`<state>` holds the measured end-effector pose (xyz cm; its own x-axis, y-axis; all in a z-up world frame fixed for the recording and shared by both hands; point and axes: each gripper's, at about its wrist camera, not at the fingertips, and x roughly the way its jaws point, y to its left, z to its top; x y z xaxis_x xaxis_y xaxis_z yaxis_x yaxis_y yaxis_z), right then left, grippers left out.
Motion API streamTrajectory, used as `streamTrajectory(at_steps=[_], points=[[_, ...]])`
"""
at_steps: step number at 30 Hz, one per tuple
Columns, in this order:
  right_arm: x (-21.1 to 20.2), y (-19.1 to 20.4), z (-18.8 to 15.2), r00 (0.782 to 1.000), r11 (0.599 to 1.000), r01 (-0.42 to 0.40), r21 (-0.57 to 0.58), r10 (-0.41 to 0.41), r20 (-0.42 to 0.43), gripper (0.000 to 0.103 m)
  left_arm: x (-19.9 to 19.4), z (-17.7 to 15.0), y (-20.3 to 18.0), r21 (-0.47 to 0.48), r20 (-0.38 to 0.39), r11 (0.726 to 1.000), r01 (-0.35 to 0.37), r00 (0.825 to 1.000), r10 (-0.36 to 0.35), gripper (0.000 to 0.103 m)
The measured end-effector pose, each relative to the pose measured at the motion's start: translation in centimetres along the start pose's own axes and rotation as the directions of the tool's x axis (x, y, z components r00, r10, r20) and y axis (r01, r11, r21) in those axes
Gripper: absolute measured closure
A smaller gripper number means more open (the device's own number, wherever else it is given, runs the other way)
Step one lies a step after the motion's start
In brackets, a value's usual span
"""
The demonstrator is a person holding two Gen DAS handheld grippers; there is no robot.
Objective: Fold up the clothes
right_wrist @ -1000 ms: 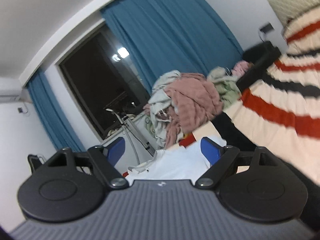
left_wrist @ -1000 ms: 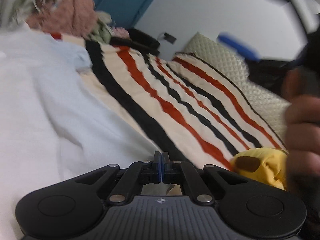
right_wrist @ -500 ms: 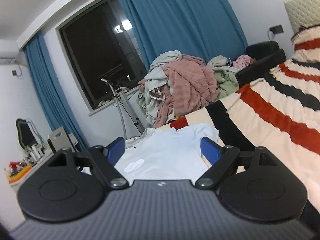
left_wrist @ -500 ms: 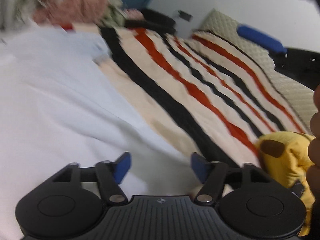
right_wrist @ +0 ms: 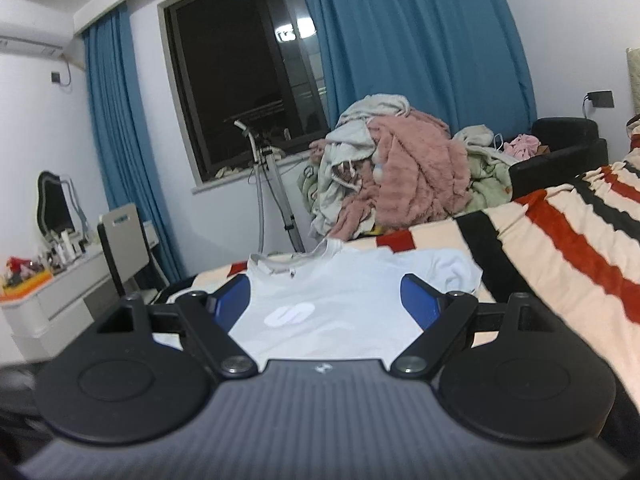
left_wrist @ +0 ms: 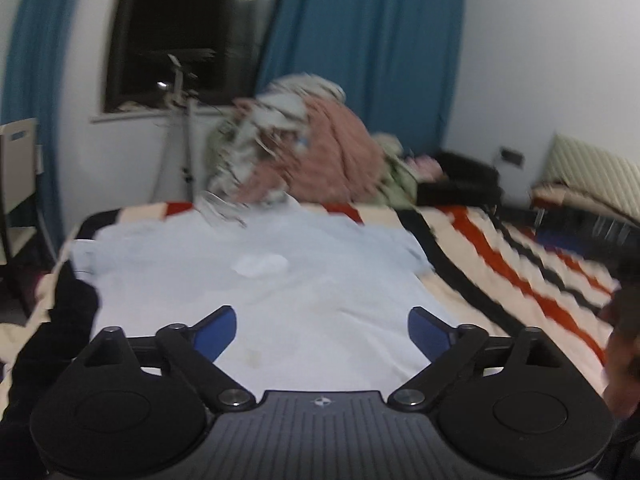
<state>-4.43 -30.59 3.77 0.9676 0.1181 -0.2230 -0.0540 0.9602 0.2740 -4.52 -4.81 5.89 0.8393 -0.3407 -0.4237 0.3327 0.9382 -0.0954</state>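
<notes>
Pale blue T-shirt (right_wrist: 340, 292) with white chest logo lies flat; both grippers' fingers (left_wrist: 214, 330) released

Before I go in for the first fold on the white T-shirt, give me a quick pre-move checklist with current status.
1. Left claw open: ok, blue pads spread wide, nothing between them.
2. Right claw open: ok, also empty.
3. White T-shirt with the oval chest logo laid out front up on the striped cream, red and black blanket: ok, collar at the far end.
4. Sleeves flat: not ok, the right-hand sleeve is bunched; the other is hidden behind the claw.
5. Near hem: cannot tell, both claw bodies hide it.
6. Clothes heap of pink and grey laundry apart from the shirt: ok in the right wrist view; the left wrist view is too blurred to confirm.
</notes>
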Motion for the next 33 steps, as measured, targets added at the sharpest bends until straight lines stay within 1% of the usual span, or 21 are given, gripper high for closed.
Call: streamTrajectory(at_steps=[3,6,9,12,17,21,22,25,28,33], points=[[0.6,0.6,-2.2,1.000,1.000,-0.007,-0.008,0.007,-0.001,0.019,-1.1,-0.4,1.6,-0.029,0.033,1.000,0.006,0.999,-0.005,0.000],[0.9,0.7,-3.6,1.000,1.000,-0.007,-0.008,0.007,-0.024,0.019,-1.3,-0.9,2.8,-0.060,0.043,0.998,-0.001,0.999,0.004,0.000],[1.1,1.0,-4.2,0.999,0.999,0.006,-0.039,-0.008,-0.036,0.019,-1.5,-1.8,3.6,-0.074,0.029,0.997,-0.031,0.999,0.033,0.000],[1.4,1.0,-4.6,0.999,0.999,0.011,-0.042,-0.013,-0.046,0.019,-1.0,-2.4,3.4,-0.091,0.017,0.995,-0.029,0.999,0.031,0.000],[1.8,1.1,-5.0,0.998,0.999,0.020,-0.046,-0.023,-0.065,0.019,-0.7,-2.7,3.4,-0.094,0.021,0.995,-0.040,0.999,0.043,0.000],[2.0,0.9,-5.3,0.998,0.998,0.028,-0.051,-0.031,-0.057,0.020,-0.6,-3.1,3.2,-0.090,0.021,0.995,-0.034,0.999,0.036,0.000],[2.3,0.8,-5.4,0.997,0.998,0.042,-0.054,-0.045,-0.060,0.020,-0.6,-3.2,3.2,-0.088,0.023,0.995,-0.037,0.999,0.039,0.000],[3.2,0.2,-5.4,0.994,0.997,0.066,-0.025,-0.068,-0.084,0.020,-0.3,-3.4,3.3,-0.093,0.017,0.994,-0.057,0.998,0.059,0.000],[3.7,0.0,-5.1,0.992,0.995,0.097,-0.003,-0.097,-0.078,0.020,-0.2,-3.7,3.6,-0.101,0.004,0.992,-0.071,0.997,0.072,0.000],[6.4,-1.8,-3.9,0.985,0.985,0.137,0.107,-0.125,-0.118,0.020,0.1,-4.1,4.2,-0.141,-0.029,0.986,-0.084,0.996,0.081,0.000]])
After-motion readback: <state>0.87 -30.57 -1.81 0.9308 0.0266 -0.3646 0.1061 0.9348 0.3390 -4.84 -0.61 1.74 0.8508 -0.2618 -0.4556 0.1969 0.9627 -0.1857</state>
